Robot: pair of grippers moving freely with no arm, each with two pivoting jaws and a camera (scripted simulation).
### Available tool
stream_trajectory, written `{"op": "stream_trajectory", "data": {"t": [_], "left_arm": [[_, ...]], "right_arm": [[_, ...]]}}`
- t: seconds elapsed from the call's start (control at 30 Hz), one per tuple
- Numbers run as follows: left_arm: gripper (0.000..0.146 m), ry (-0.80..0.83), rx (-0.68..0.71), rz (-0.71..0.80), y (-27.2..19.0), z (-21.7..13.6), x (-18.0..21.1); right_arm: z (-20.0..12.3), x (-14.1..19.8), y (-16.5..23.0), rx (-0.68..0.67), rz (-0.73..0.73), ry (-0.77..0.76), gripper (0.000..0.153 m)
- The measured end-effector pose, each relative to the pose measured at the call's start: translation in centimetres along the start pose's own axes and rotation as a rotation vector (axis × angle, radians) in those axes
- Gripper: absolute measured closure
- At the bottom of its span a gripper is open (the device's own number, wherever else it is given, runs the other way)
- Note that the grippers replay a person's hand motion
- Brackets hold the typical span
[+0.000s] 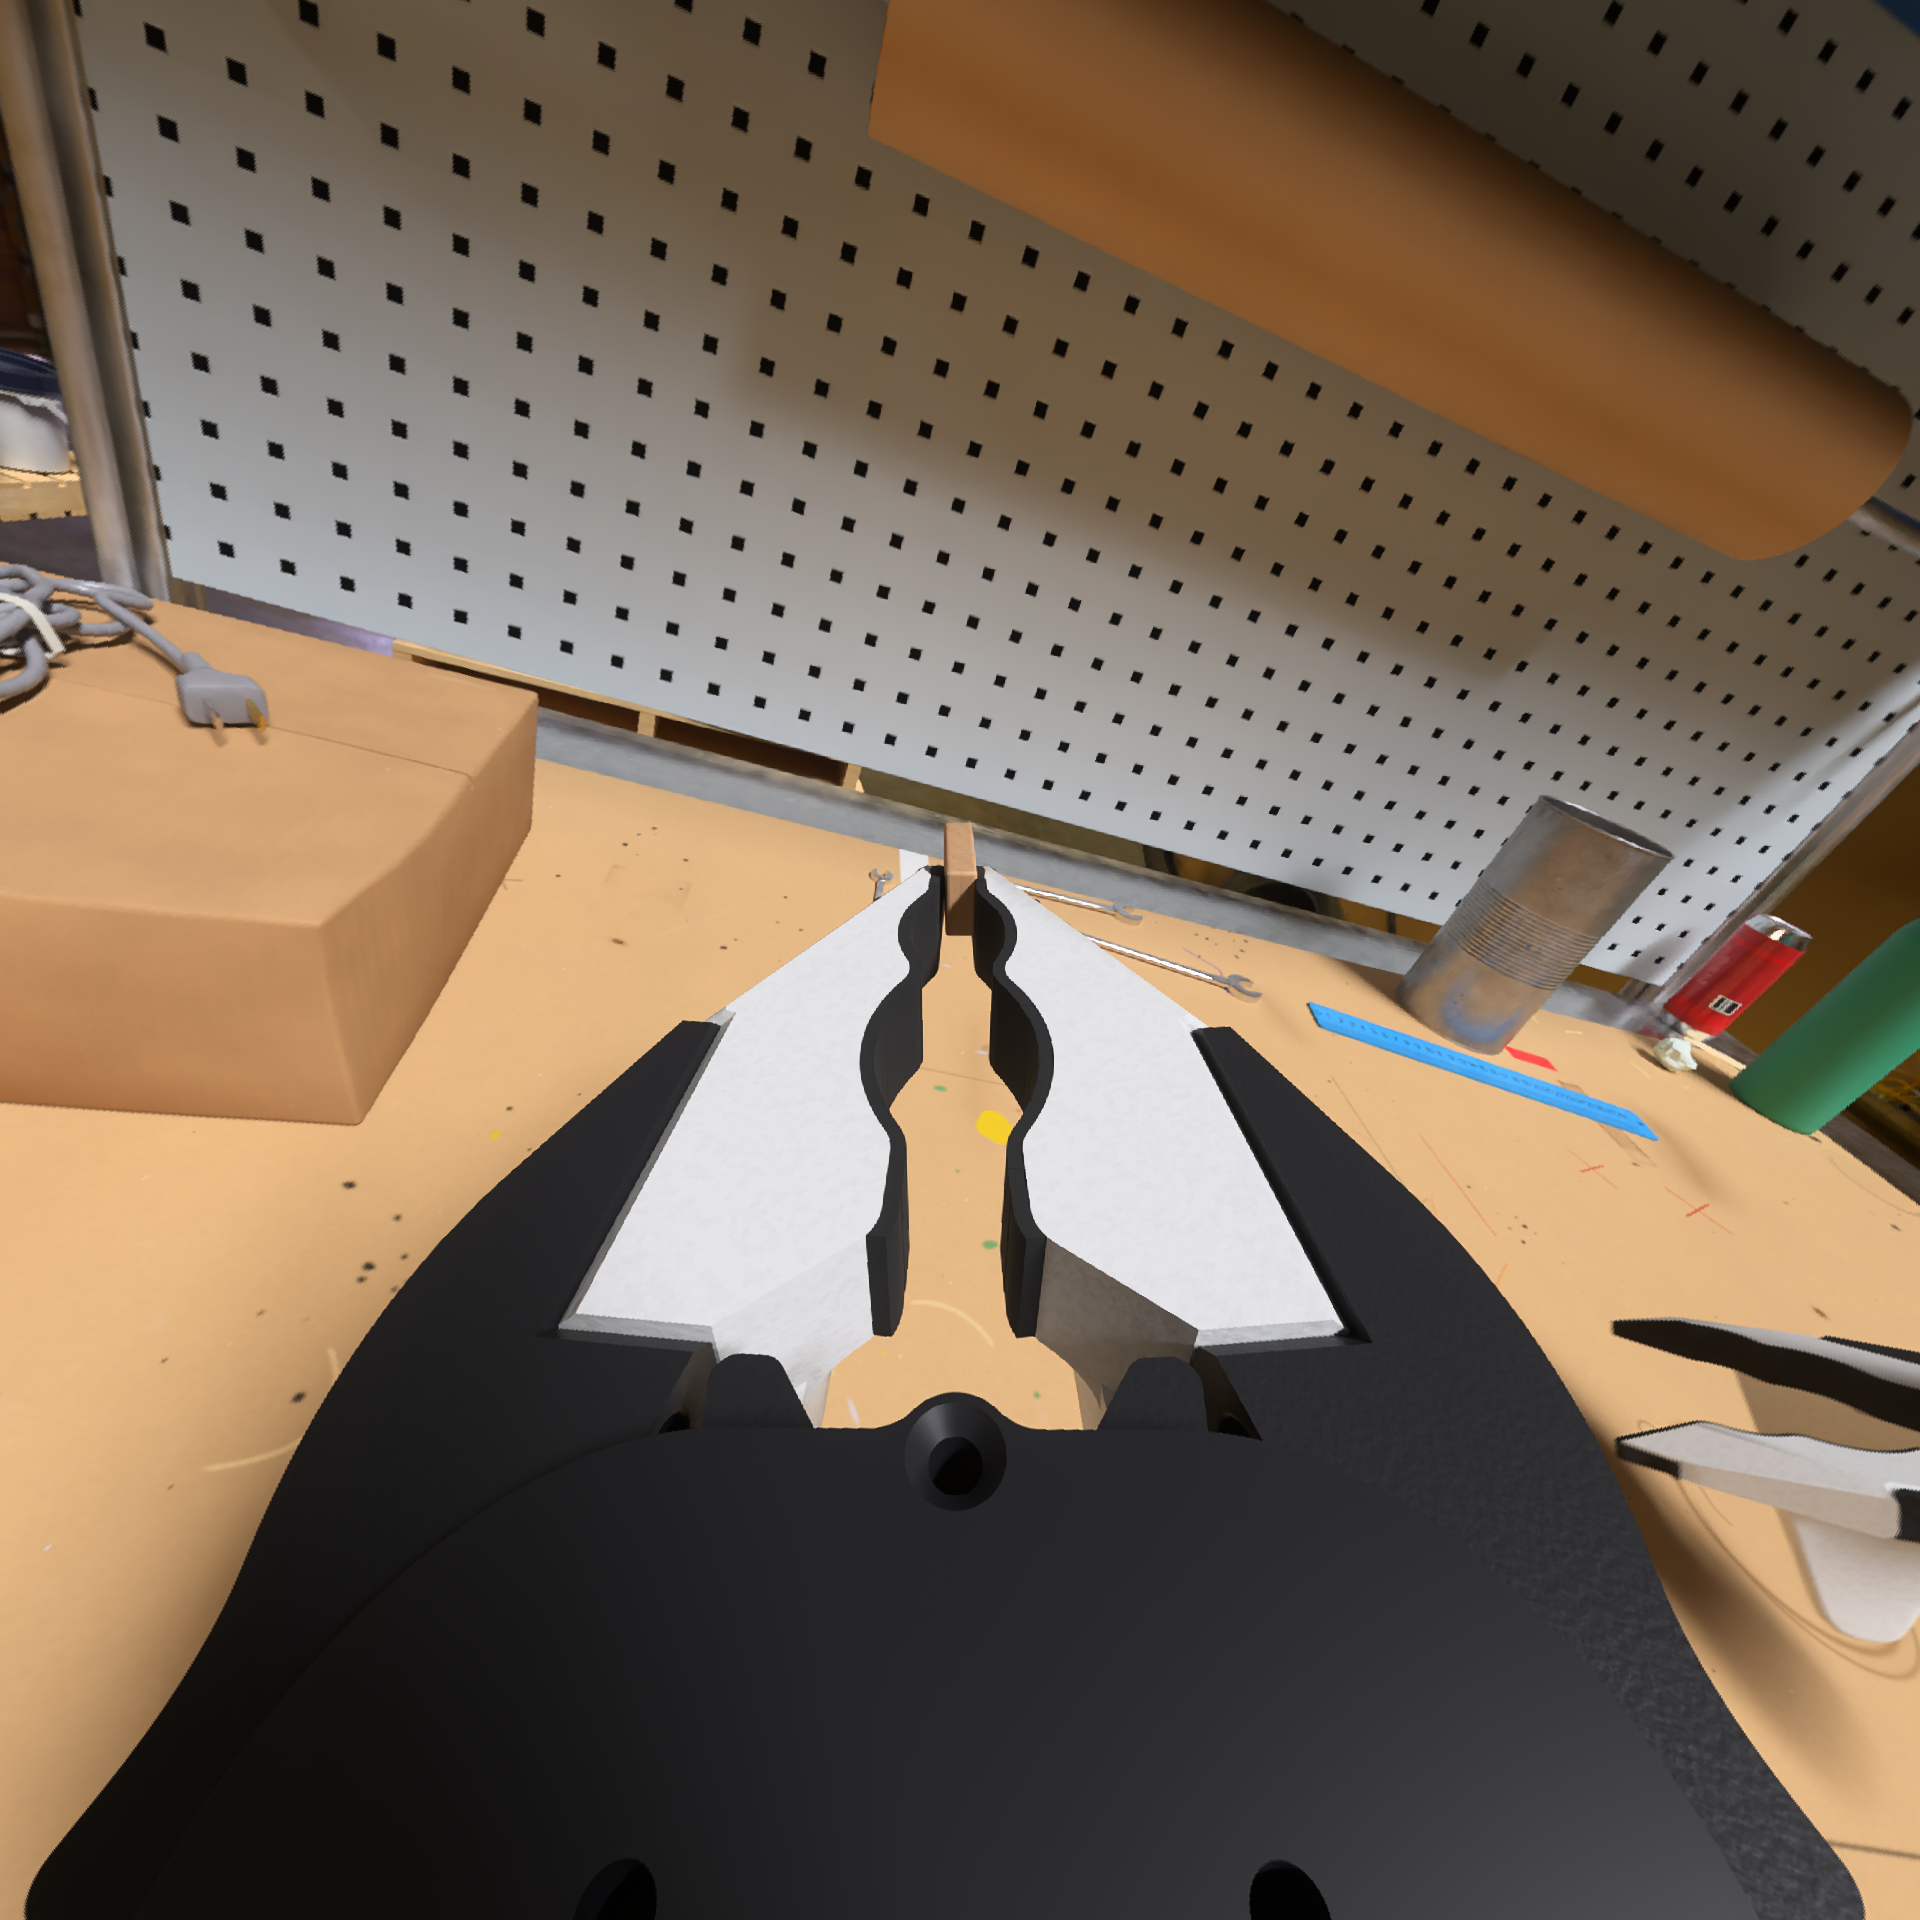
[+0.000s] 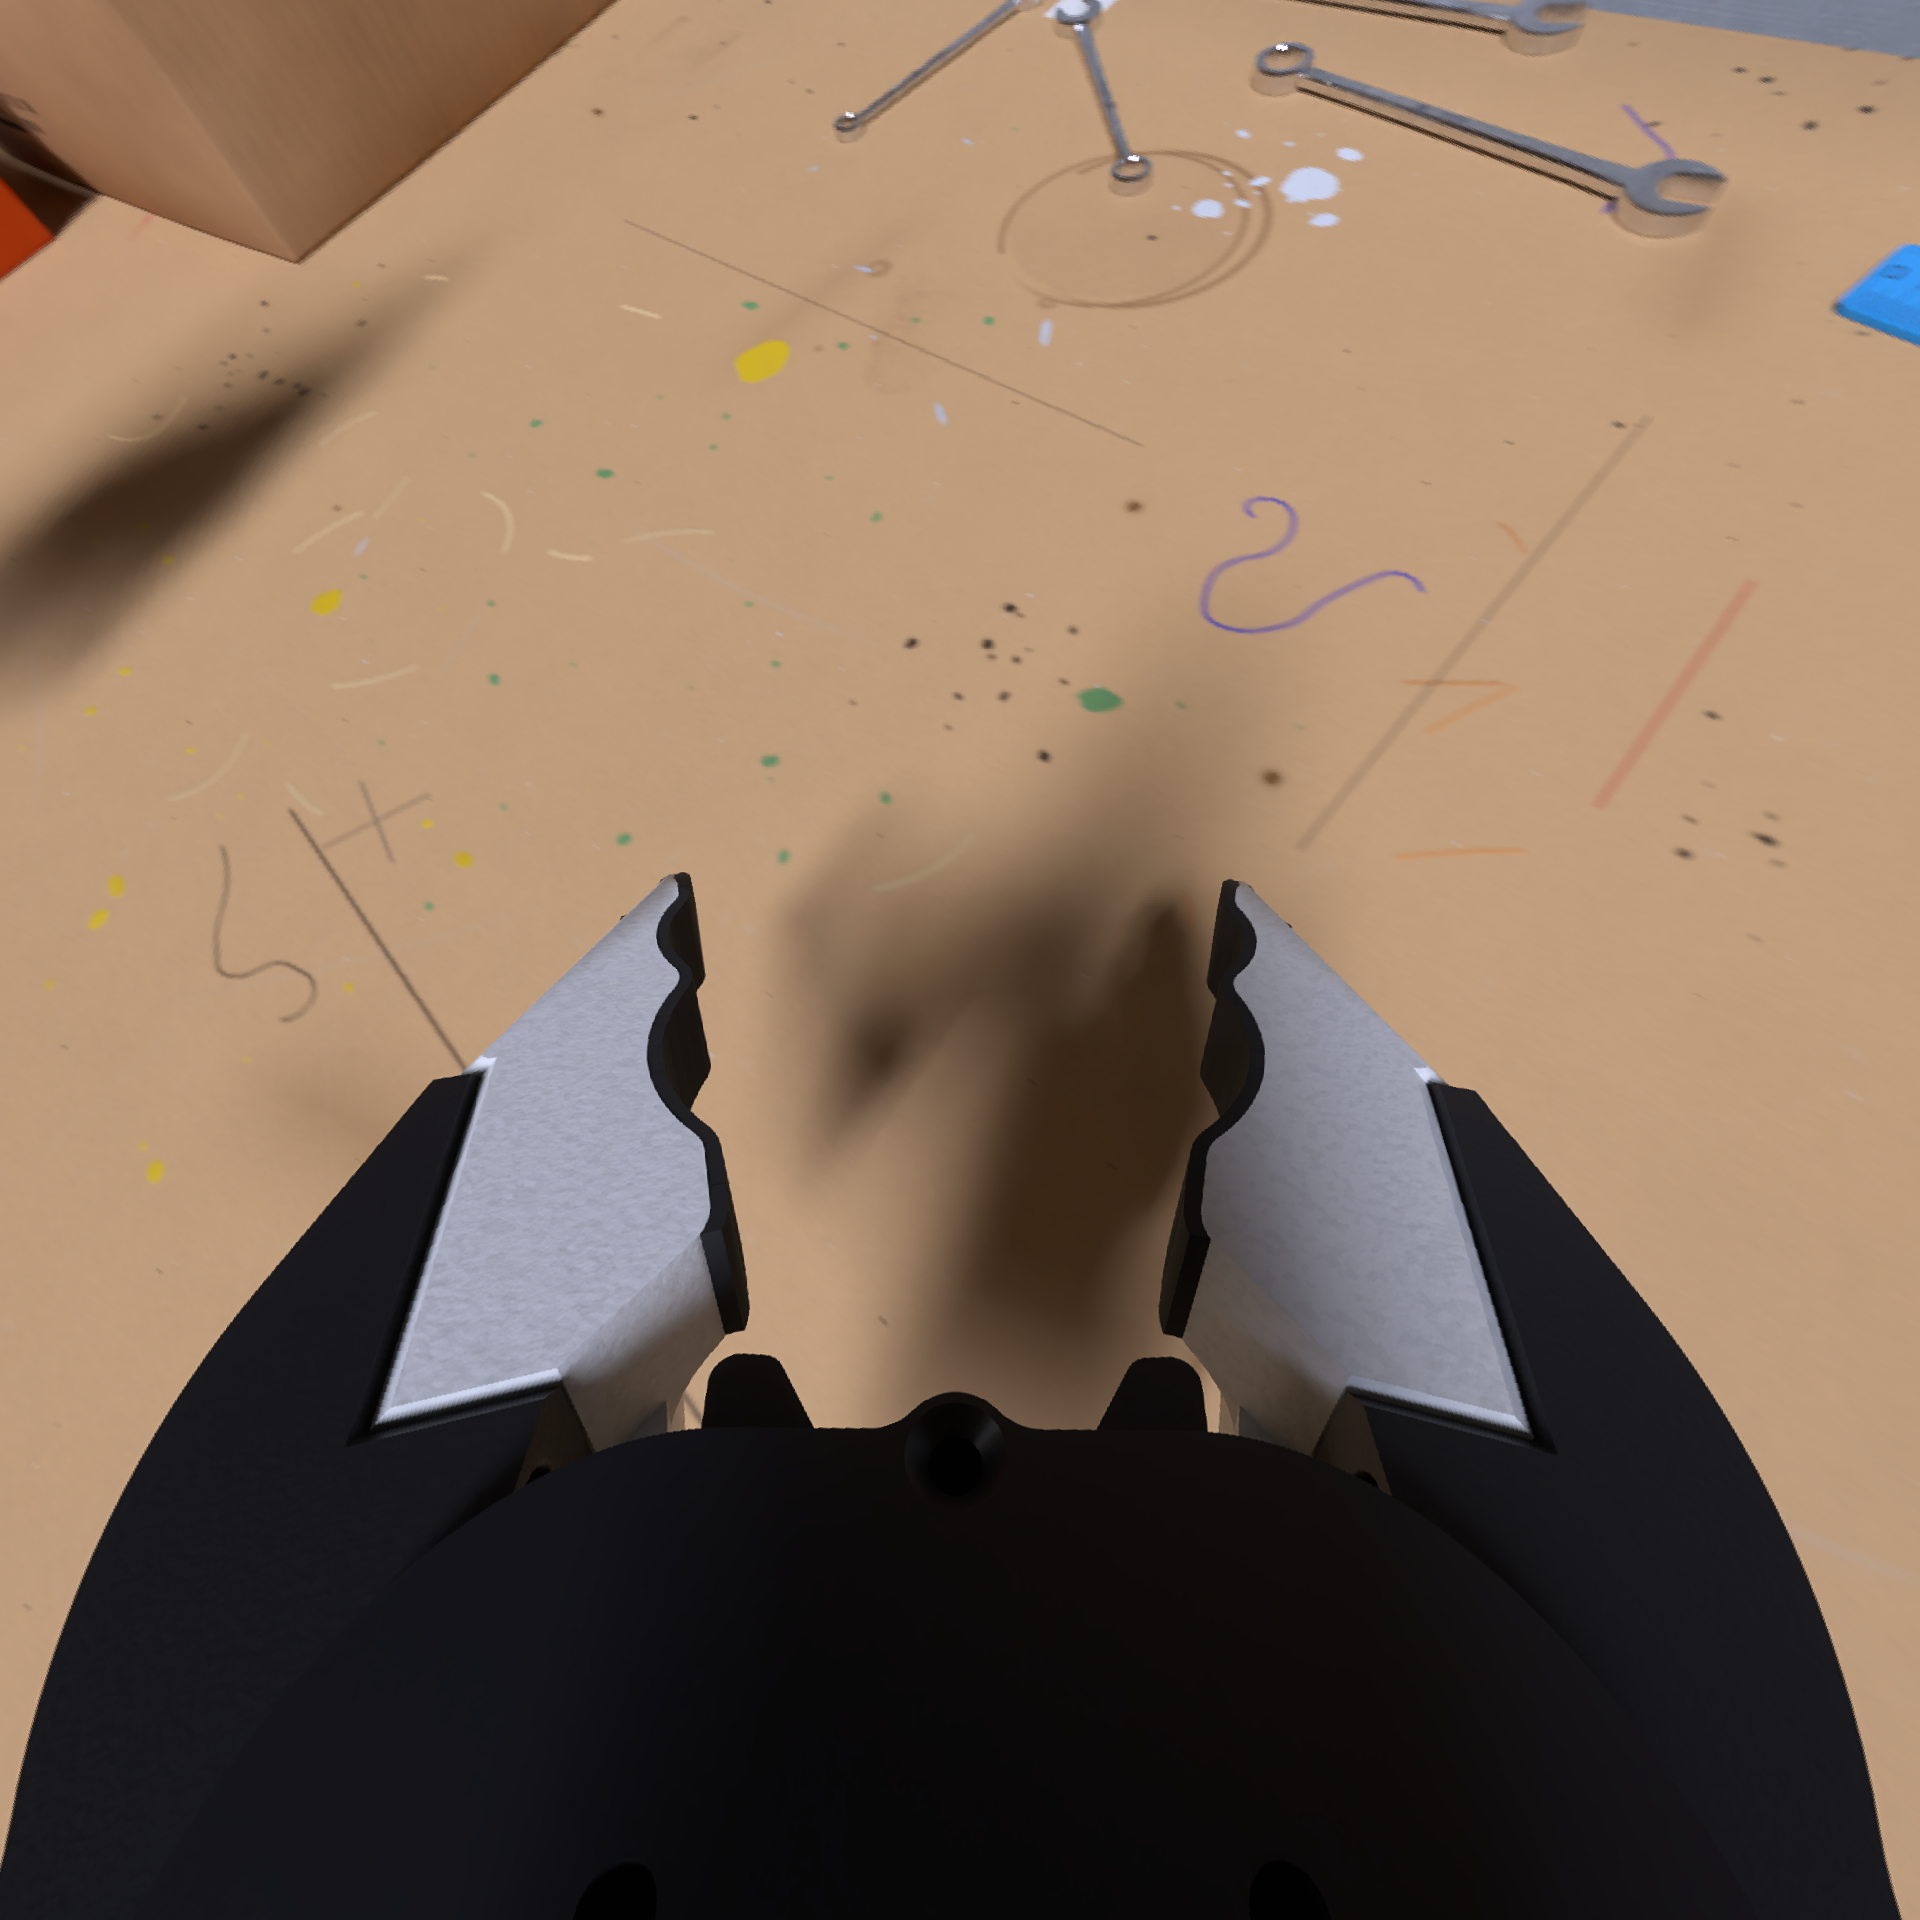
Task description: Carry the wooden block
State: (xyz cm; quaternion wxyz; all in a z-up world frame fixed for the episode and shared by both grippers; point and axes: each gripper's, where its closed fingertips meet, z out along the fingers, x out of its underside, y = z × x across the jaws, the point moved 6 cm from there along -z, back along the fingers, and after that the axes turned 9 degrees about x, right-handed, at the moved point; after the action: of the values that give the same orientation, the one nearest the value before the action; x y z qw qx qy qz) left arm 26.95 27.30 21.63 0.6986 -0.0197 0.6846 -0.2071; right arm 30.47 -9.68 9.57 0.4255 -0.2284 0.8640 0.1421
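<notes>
My left gripper (image 1: 958, 896) is shut on a small wooden block (image 1: 958, 871), pinched between the fingertips and held above the workbench (image 1: 644, 997). The block's top sticks up past the tips. My right gripper (image 2: 954, 894) is open and empty, pointing down at the paint-speckled bench top (image 2: 935, 582) with nothing between its fingers. The right gripper also shows at the right edge of the left wrist view (image 1: 1636, 1387), lower and to the side of the left one.
A cardboard box (image 1: 239, 862) with a grey power cord (image 1: 223, 698) stands left. A pegboard (image 1: 727, 416) and brown paper roll (image 1: 1351, 260) are behind. A metal can (image 1: 1527, 925), red can (image 1: 1735, 971), green cylinder (image 1: 1839, 1029) and blue ruler (image 1: 1475, 1070) sit right. Wrenches (image 2: 1486, 130) lie ahead.
</notes>
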Motion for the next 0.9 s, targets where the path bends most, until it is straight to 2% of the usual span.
{"op": "stream_trajectory", "data": {"t": [0.17,0.3,0.47,0.67,0.9], "left_arm": [[0.142,-0.021,0.032,-0.003,-0.6,0.7,-0.4],[0.142,-0.039,0.053,0.005,-1.3,1.2,-0.9],[0.142,-0.048,0.081,0.008,-2.2,1.7,-1.4],[0.142,-0.030,0.136,0.049,-5.3,2.5,-1.4],[0.142,0.043,0.242,0.072,-11.9,5.1,0.7]], "right_arm": [[1.5,-0.9,3.6,-0.064,-0.014,-0.010,0.045],[2.1,-1.6,5.9,-0.173,0.062,-0.025,0.035],[0.9,-2.1,5.3,-0.180,0.043,-0.065,0.032],[-4.5,-4.8,0.1,-0.105,0.092,-0.251,0.037],[-14.8,-6.8,-4.8,-0.111,0.194,-0.581,0.046]]}}
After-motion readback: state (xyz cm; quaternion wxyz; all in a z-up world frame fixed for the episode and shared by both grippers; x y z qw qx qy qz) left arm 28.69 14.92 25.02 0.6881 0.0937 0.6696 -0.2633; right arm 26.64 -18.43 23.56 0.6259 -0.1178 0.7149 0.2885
